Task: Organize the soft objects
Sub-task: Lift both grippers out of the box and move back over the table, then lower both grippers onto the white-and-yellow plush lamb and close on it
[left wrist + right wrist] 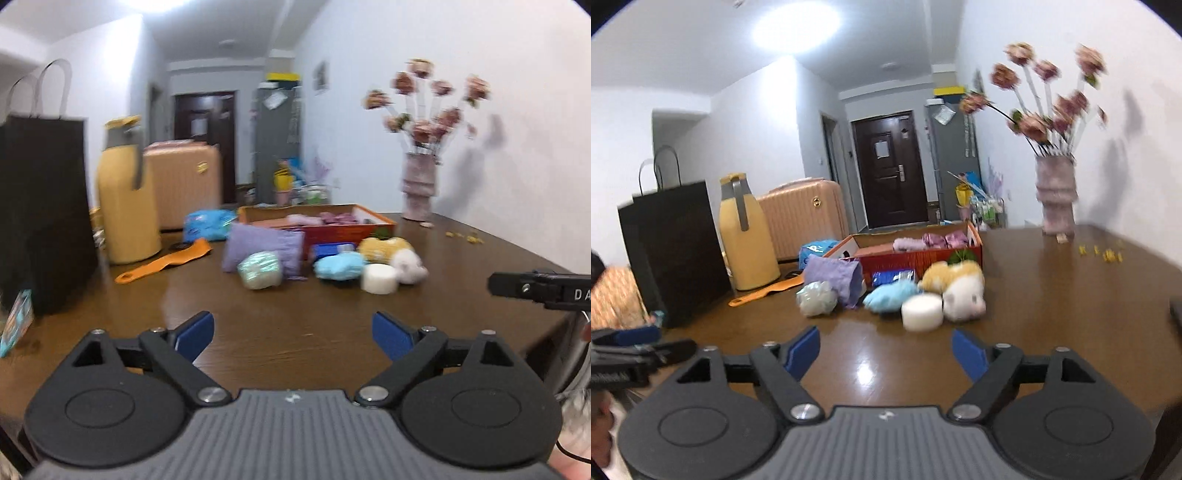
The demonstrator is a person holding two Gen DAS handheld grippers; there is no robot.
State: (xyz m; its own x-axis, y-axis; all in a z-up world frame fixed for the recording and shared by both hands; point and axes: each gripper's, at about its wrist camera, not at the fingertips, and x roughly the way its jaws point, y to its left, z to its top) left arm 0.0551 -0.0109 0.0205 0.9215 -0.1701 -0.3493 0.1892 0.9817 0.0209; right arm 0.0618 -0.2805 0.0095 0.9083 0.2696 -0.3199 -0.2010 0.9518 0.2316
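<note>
On the brown table [295, 332] lies a cluster of soft things: a purple pillow [258, 247], a pale green bundle [260, 269], a light blue cloth [340, 266], a white roll [380, 278] and a yellow-and-white plush toy [399, 254]. Behind them stands an orange box [332, 229] holding pink and purple cloths. My left gripper [293, 332] hangs open and empty over the near table, well short of the cluster. The right wrist view shows the same pillow [836, 278], white roll [921, 314], plush toy [960, 288] and box [923, 254]. There my right gripper [886, 350] is open and empty too.
A black paper bag [44, 214] and a yellow thermos jug [125, 195] stand at the table's left, an orange flat tool [162, 260] lying beside them. A vase of flowers [419, 184] stands at the back right near the wall. A pink suitcase [184, 181] sits behind the table.
</note>
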